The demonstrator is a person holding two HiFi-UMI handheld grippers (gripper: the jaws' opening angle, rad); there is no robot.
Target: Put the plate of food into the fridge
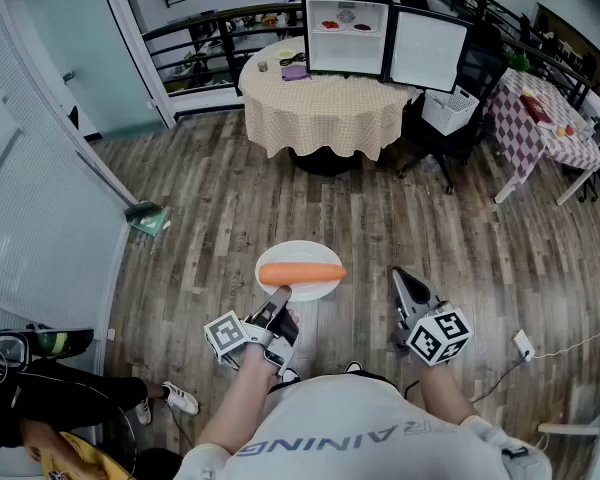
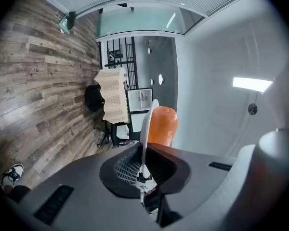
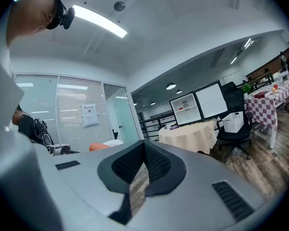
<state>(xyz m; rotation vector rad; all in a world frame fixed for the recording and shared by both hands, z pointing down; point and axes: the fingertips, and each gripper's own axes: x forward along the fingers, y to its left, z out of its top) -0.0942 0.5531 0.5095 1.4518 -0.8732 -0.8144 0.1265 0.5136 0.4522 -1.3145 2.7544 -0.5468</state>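
A white plate (image 1: 298,257) carrying an orange carrot (image 1: 301,273) hangs level above the wood floor. My left gripper (image 1: 281,294) is shut on the plate's near rim. In the left gripper view the rim (image 2: 145,125) runs edge-on between the closed jaws, with the carrot (image 2: 162,125) just beyond. My right gripper (image 1: 404,282) hangs to the right of the plate, shut and holding nothing. Its jaws meet in the right gripper view (image 3: 144,147). The small fridge (image 1: 346,36) stands open on the round table far ahead, its door (image 1: 428,50) swung right.
The round table (image 1: 322,113) wears a checked cloth. A black office chair (image 1: 442,143) and a white basket (image 1: 449,109) stand to its right, a checked table (image 1: 536,118) further right. A glass wall runs along the left, with a green object (image 1: 147,218) on the floor.
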